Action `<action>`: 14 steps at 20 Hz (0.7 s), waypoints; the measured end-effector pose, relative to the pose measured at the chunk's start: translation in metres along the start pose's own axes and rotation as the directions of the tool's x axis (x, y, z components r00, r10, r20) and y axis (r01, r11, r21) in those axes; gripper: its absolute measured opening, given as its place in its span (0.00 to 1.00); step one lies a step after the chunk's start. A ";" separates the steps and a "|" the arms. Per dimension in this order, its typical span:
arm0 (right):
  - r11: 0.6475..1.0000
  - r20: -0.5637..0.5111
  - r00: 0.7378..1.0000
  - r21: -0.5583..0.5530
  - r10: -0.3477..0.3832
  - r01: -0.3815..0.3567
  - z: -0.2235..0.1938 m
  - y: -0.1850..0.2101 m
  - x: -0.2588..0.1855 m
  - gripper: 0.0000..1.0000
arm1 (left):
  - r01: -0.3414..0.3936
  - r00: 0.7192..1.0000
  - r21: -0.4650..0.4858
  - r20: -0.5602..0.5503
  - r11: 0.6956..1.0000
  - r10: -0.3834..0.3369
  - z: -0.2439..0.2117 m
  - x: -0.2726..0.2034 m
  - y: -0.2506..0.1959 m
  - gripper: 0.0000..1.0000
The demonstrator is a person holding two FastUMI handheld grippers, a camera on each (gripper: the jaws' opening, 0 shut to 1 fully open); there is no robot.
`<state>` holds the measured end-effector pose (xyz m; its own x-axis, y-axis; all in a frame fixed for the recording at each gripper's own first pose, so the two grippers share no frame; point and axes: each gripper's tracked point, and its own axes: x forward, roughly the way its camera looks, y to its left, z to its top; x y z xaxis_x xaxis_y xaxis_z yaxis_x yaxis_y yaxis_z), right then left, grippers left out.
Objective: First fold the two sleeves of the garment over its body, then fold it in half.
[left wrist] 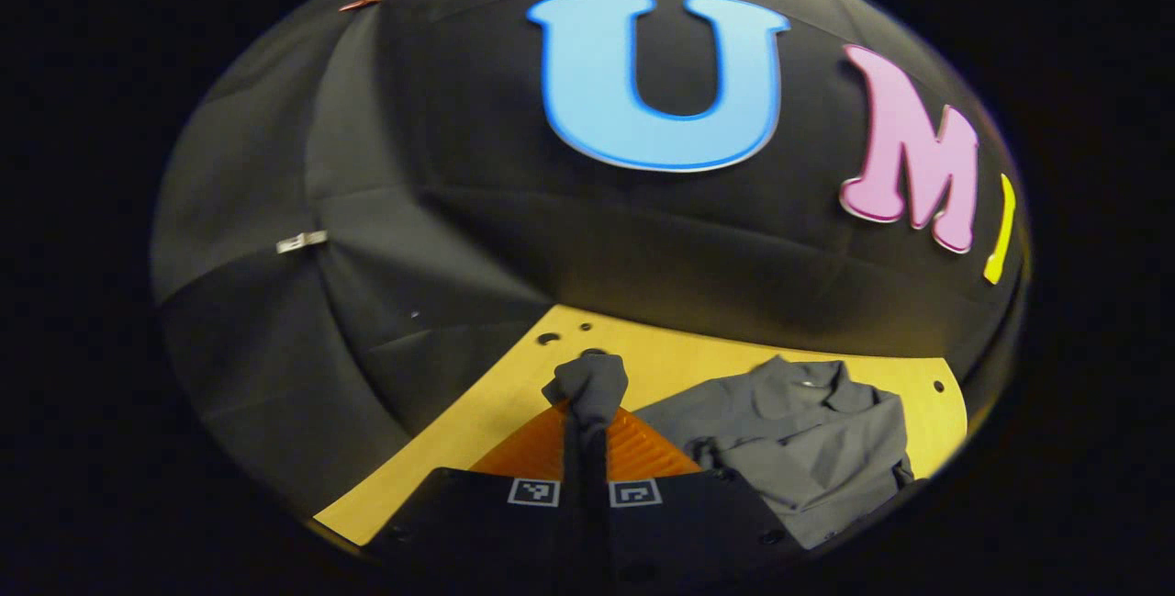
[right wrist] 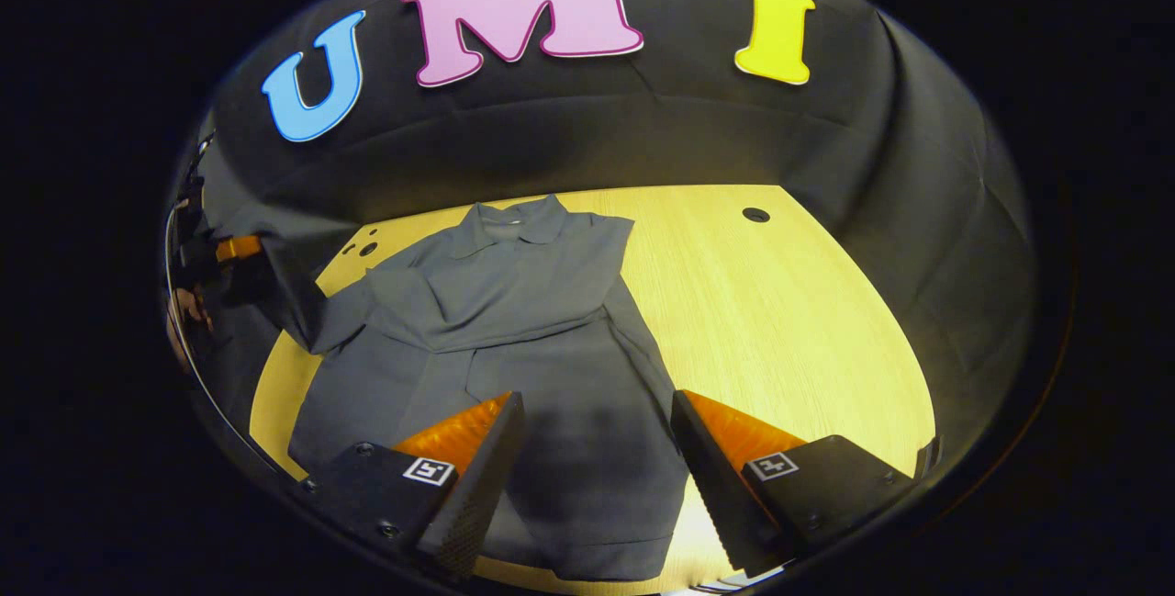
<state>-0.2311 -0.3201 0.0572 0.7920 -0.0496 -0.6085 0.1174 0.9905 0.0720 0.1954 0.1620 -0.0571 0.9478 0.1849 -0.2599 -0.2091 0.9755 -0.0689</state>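
Left gripper point(left wrist: 586, 449): fingers closed together on a bunched grey sleeve cuff point(left wrist: 587, 385), at 12 o'clock just beyond the tips. Right gripper point(right wrist: 597, 467): fingers spread wide, empty, above the grey collared shirt point(right wrist: 514, 320), which lies flat on the yellow tabletop point(right wrist: 780, 320), collar at 12 o'clock, one sleeve lifted toward 9 o'clock.

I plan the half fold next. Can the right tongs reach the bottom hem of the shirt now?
Probably yes. The right tongs hang open over the lower shirt, and nothing lies between them and the hem. The left tongs are shut on a sleeve.
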 end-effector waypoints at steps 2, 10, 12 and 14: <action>1.000 -0.004 1.000 0.017 -0.008 0.008 -0.002 -0.010 0.001 0.99 | 0.094 0.995 0.022 0.011 0.995 -0.095 0.007 0.003 -0.056 0.05; 0.996 -0.026 0.998 0.073 -0.058 0.059 -0.015 -0.053 -0.006 0.99 | 0.403 0.915 0.065 -0.054 0.913 -0.400 -0.027 0.006 -0.242 0.05; 0.995 -0.033 0.998 0.082 -0.062 0.064 -0.020 -0.062 -0.007 0.99 | 0.461 0.886 0.064 -0.082 0.885 -0.456 -0.038 0.001 -0.279 0.05; 0.994 -0.046 0.997 0.092 -0.062 0.066 -0.025 -0.069 -0.009 0.99 | 0.537 0.840 0.037 -0.120 0.843 -0.530 -0.053 -0.003 -0.318 0.05</action>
<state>-0.2616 -0.3844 0.0377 0.7549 -0.1046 -0.6474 0.2235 0.9691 0.1041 0.2465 -0.1548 -0.0852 0.8778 -0.3760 -0.2969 0.3416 0.9257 -0.1624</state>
